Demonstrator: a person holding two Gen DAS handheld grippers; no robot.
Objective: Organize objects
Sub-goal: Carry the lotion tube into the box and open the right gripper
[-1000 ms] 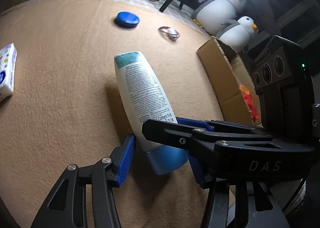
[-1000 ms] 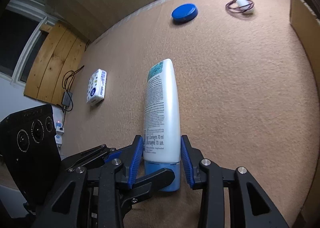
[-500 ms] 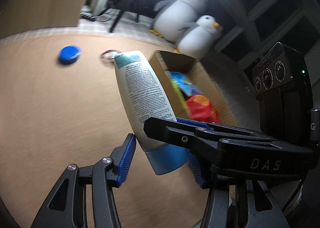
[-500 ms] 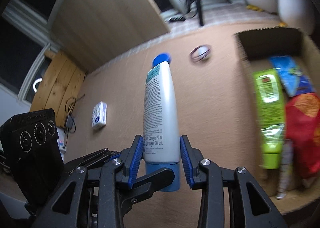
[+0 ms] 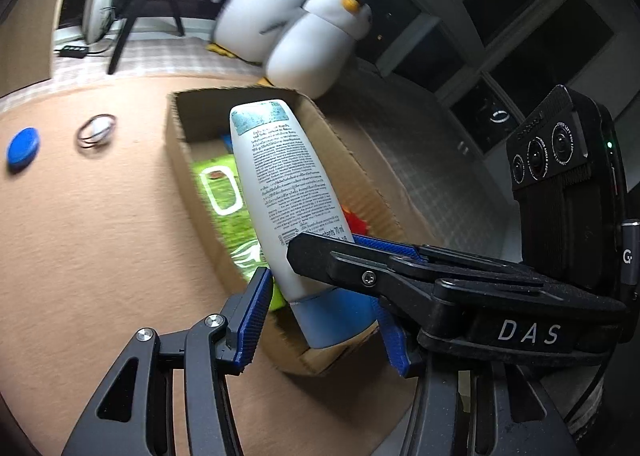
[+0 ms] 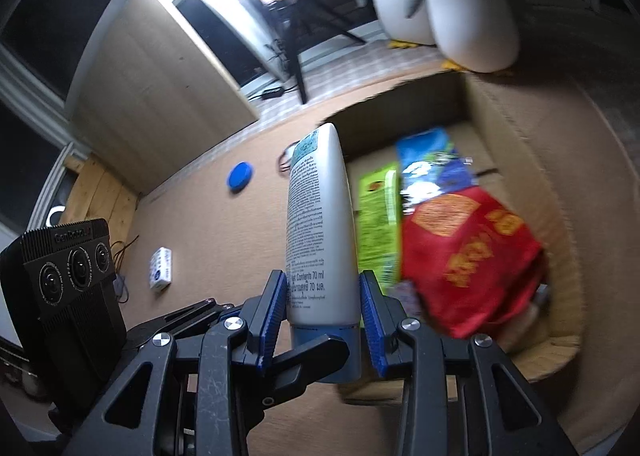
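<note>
I am carrying the white bottle (image 6: 320, 223) with both grippers at once, and the scene under it is changing fast. A second ago it was hanging over bare tan carpet (image 5: 100, 236); now the open cardboard box (image 5: 176, 143) is sliding in beneath it, and the whole background is smeared with the sweep.

The right gripper (image 6: 323, 310) is clamping the bottle low on its body, just above the blue cap (image 6: 326, 352), with both blue pads pressed flat against its sides. The left gripper (image 5: 320, 316) is crossing under it at the cap end: its near pad is touching the lower edge of the bottle, but the far pad is hidden behind the right gripper's arm, so I am only guessing that it is bearing on the cap. Neither jaw has shifted during the carry, and the bottle is sitting in them at the same angle as before.

The bottle is now hovering cap-down and leaning away from me, over the box's near corner and close to its left wall. Inside, a green packet (image 6: 378, 223), a blue packet (image 6: 430, 163) and a red bag (image 6: 468, 256) are already lying there, the red one taking most of the near half.

So transport is nearly finished, I think. The blue lid (image 5: 23, 147), the ring (image 5: 96, 128) and the small tissue pack (image 6: 161, 274) are still waiting on the carpet.
</note>
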